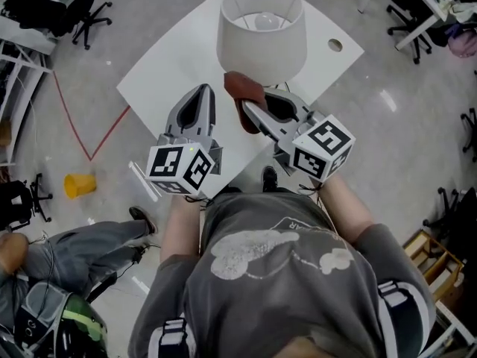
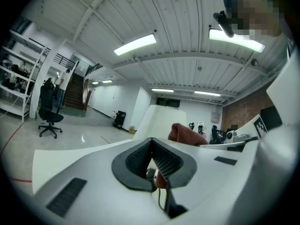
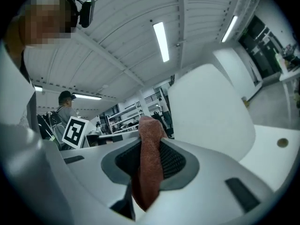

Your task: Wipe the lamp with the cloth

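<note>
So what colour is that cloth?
The soft fabric cloth is reddish-brown; the right gripper view shows it best.

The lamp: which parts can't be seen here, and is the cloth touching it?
Lamp base and stem: in the head view its own shade covers them; in the right gripper view the right gripper's body blocks them.
Touching: the cloth, clamped in that gripper, overlaps the shade's rim from above; contact cannot be told.
Left gripper view: the left gripper's body and the cloth hide most of the lamp.
</note>
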A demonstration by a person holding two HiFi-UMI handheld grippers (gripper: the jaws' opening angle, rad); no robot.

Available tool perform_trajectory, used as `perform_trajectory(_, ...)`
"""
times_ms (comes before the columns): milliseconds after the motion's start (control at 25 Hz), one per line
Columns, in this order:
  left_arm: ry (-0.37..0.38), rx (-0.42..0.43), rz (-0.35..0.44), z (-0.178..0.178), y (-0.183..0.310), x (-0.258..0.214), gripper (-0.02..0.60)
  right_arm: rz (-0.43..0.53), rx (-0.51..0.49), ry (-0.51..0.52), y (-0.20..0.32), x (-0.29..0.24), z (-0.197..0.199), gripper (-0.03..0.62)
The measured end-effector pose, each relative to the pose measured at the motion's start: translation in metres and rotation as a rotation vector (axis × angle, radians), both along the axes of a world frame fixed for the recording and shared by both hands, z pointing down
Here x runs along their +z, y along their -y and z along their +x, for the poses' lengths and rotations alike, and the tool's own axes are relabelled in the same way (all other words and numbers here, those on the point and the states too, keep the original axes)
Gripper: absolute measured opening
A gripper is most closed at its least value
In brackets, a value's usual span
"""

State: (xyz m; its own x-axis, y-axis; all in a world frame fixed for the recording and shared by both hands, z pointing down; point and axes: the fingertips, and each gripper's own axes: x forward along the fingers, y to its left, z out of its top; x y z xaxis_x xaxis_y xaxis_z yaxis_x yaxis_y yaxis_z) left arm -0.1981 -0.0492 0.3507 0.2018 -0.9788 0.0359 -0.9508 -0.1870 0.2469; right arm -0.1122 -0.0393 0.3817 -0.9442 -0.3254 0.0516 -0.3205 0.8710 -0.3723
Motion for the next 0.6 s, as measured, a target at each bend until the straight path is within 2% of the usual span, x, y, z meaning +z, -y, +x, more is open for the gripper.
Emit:
perform_trajectory(200,0.027,0.034,0.123,0.009,0.004,-0.062,0.008,0.069,0.050,0.062,0.021,-0.052,0.007,0.086)
perform_trajectory(320,0.034,0.053,0.166,0.011,0.008,-0.079,0.008,0.082,0.103,0.105,0.035,-0.072,0.013,0.086)
perform_trajectory(440,0.010,0.069,0.155,0.005,0.008,-0.070,0.008,0.055,0.178,0.101,0.045,-0.068,0.020,0.086)
perform_trajectory(600,-0.044,0.087,0.091,-0.001,0.005,-0.043,0.008,0.006,0.239,0.047,0.046,-0.045,0.032,0.086)
